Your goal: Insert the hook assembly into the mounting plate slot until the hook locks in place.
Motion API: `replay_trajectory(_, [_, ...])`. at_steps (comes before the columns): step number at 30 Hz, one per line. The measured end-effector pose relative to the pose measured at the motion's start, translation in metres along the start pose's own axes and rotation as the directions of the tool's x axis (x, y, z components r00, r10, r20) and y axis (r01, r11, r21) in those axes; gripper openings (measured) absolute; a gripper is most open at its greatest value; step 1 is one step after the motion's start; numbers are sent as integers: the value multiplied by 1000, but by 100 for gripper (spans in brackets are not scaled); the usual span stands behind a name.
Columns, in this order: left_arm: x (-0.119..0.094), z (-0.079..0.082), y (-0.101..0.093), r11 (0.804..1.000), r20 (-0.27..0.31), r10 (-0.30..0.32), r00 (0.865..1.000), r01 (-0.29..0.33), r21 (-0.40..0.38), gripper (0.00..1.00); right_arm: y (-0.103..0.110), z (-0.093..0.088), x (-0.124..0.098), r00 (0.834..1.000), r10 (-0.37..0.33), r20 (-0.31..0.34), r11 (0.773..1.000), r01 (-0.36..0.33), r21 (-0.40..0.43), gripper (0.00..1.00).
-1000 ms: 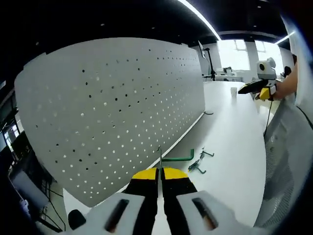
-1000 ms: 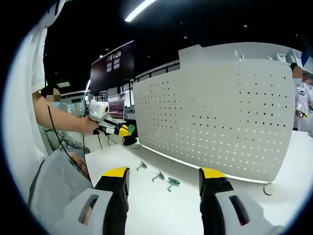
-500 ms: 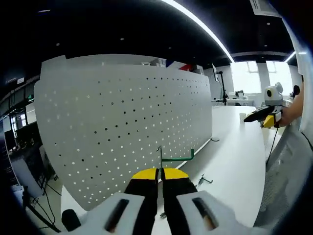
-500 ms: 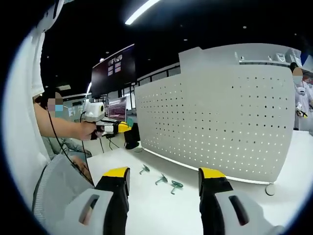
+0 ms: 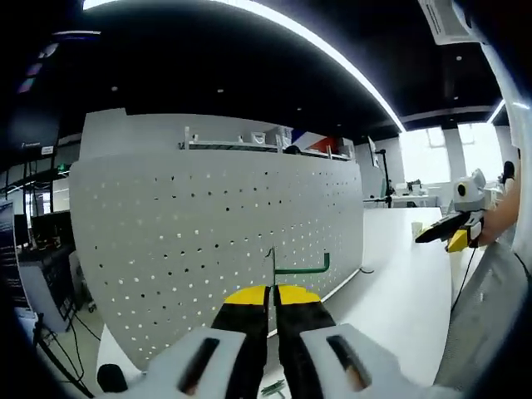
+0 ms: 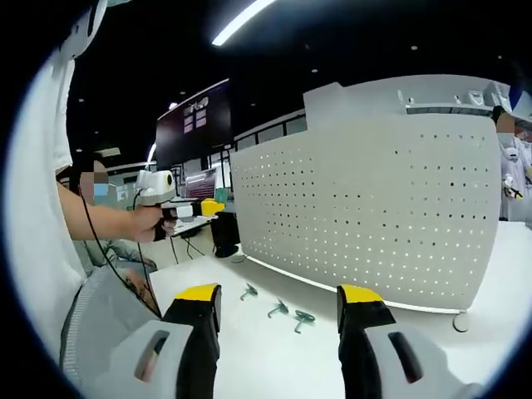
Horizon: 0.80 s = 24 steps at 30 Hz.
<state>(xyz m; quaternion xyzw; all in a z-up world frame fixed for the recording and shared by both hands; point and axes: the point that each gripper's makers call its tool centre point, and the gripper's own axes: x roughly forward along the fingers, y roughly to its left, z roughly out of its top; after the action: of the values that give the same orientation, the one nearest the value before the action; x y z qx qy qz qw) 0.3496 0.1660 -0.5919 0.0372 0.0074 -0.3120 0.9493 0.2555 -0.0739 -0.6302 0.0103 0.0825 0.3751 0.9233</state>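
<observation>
My left gripper is shut on a green hook with a thin metal stem, held up in front of the white pegboard without touching it. From the right gripper view, the left gripper hangs in a hand at the left, short of the pegboard. My right gripper stands open above the table with nothing between its jaws. It also appears at the right of the left gripper view, the right gripper held by a hand. Three loose hooks lie on the white table.
The white table runs along the pegboard's foot. One loose hook peeks out under my left jaws. A person's arm and sleeve fill the left side. A small round foot sits by the board's right end.
The left gripper has risen with the green hook, so the hook now stands against the pegboard's holes and the loose hooks have dropped low. The right gripper has barely moved.
</observation>
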Motion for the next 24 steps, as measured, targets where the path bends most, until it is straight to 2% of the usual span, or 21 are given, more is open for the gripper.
replay_trajectory(7, [2, 4, -9, 1000, 34, -9, 999, 9, 6, 2, 1, 1, -1, 1000, -6, 7, 1000, 6, 0, 54])
replay_trajectory(15, [3, 18, -10, 999, 110, 15, 994, -9, -52, 2, -1, 8, -1, 999, -8, 32, 1000, 8, 5, 54])
replay_trajectory(20, [4, 21, -10, 997, 137, 28, 990, -18, -76, 2, 1, 21, -5, 995, 4, 99, 997, -11, 70, 54])
replay_trajectory(24, [4, 22, -10, 994, 156, 38, 987, -21, -107, 2, -1, 23, -8, 993, 4, 117, 995, -15, 98, 54])
